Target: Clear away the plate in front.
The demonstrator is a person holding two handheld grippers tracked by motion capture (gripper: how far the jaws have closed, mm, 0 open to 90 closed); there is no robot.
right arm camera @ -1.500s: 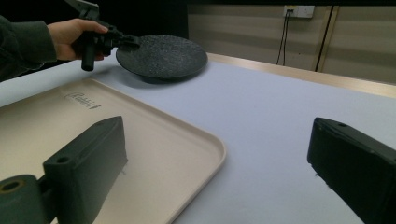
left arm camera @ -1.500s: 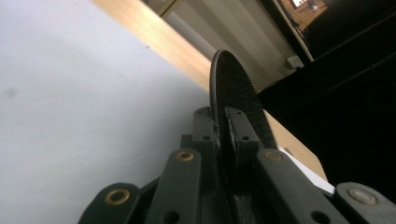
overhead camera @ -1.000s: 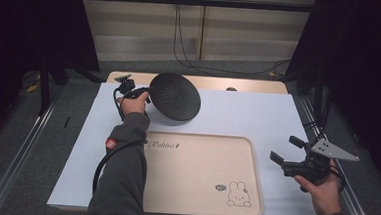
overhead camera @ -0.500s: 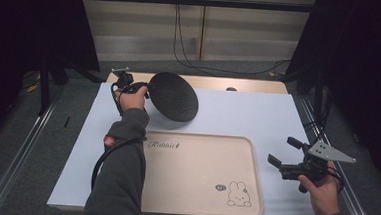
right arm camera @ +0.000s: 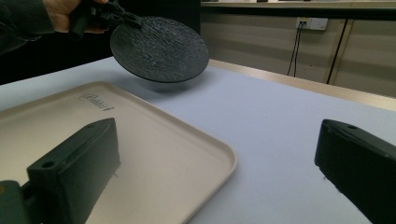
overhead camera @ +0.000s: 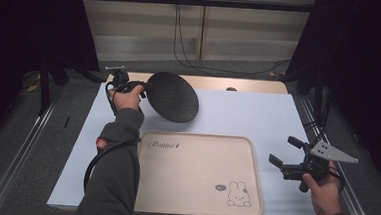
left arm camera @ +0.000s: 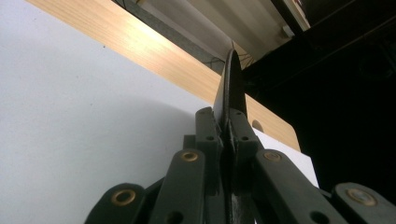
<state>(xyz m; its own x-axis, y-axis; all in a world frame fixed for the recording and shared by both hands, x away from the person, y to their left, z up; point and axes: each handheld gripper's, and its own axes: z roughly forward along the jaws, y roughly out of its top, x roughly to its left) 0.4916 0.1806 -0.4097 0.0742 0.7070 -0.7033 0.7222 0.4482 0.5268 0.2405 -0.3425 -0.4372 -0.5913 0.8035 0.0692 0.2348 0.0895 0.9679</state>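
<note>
- The left tool [overhead camera: 140, 86] has its jaws pressed onto the rim of a round black plate [overhead camera: 173, 96]; the left gripper view looks along the plate edge-on, wedged between the two jaws.
- The plate hangs tilted in the air above the white mat [overhead camera: 248, 116], near the bench's [overhead camera: 215, 83] far left corner and just beyond the far edge of the beige tray [overhead camera: 199, 174]. A shadow under it in the right gripper view shows it clear of the surface.
- The right tool [overhead camera: 286, 158] hovers by the bench's right edge, jaws spread wide and holding nothing, beside the tray's right rim.
- Judged from this: pick-up is done and the carry is under way. The tray, printed with a rabbit, lies bare, so setting the plate down on it looks like the likely remaining step, then letting go.
</note>
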